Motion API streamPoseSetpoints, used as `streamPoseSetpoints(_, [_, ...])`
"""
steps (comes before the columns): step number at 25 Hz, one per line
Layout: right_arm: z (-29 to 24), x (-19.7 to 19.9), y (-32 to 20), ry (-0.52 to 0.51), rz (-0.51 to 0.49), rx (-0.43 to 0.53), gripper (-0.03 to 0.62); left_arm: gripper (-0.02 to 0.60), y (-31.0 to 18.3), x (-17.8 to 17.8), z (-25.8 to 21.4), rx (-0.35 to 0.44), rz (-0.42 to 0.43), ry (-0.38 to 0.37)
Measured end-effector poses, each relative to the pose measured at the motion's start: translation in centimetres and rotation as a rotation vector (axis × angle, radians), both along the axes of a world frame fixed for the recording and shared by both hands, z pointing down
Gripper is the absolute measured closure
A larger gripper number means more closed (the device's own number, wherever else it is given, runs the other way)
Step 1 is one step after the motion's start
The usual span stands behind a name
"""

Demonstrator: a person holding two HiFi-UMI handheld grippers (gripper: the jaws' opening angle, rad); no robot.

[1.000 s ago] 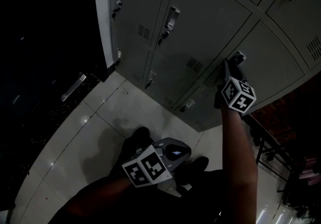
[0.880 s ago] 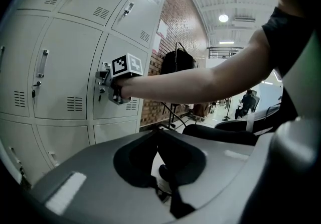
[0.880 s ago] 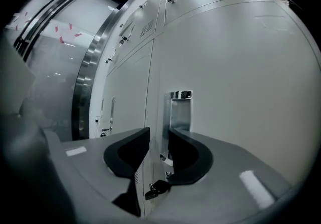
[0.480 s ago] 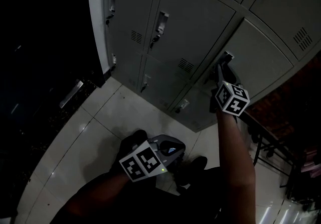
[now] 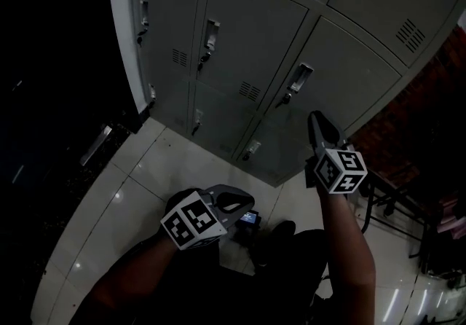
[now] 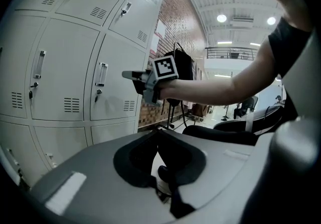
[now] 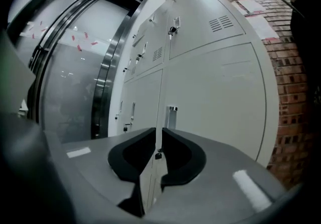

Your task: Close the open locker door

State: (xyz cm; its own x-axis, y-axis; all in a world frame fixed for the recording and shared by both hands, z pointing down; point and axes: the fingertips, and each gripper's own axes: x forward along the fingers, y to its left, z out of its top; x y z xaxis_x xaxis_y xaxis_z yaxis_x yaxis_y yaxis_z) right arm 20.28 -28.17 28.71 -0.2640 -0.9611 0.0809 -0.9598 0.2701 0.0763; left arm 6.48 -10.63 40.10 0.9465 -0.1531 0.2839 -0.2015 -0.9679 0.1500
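The grey lockers fill the top of the head view, and every door looks flush with the cabinet. The door with the metal latch [image 5: 298, 79] is just ahead of my right gripper [image 5: 314, 119], which hangs a short way off it without touching. Its jaws are closing to a narrow gap with nothing between them [image 7: 159, 132], and they point at that locker door [image 7: 215, 97]. My left gripper [image 5: 244, 208] is held low over the floor by the person's legs, shut and empty. The left gripper view shows the right gripper [image 6: 131, 75] in front of the lockers [image 6: 65, 82].
A dark glass wall with a metal frame [image 5: 120, 47] borders the lockers on the left. A brick wall [image 5: 429, 90] and a black metal stand [image 5: 397, 203] are at the right. Glossy white floor tiles [image 5: 153, 170] lie below, with the person's shoes [image 5: 277, 232] near the left gripper.
My right gripper has drawn back from the locker latch and down toward me, and its jaws have narrowed. The left gripper has shifted slightly left. The lockers now sit farther off.
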Motion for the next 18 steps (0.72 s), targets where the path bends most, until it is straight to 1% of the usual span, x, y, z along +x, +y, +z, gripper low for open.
streamPoseSetpoints(4, [0.7, 0.0, 4.9, 0.003, -0.058, -0.012, 0.577, 0.569, 0.2, 0.2, 0.1, 0.000, 0.006, -0.008])
streamPoseSetpoints(9, [1.9, 0.0, 10.3, -0.005, -0.108, -0.026, 0.583, 0.569, 0.2, 0.1, 0.4, 0.001, 0.004, -0.022])
streamPoseSetpoints(12, [2.8, 0.0, 13.6, -0.002, -0.130, -0.053, 0.585, 0.569, 0.3, 0.2, 0.2, 0.003, 0.009, -0.022])
streamPoseSetpoints(15, [3.7, 0.6, 16.4, -0.036, -0.118, -0.087, 0.586, 0.569, 0.3, 0.4, 0.0, 0.011, 0.016, -0.022])
streamPoseSetpoints(18, [5.1, 0.8, 18.7, -0.107, -0.128, -0.111, 0.586, 0.569, 0.4, 0.7, 0.0, 0.011, 0.023, -0.021])
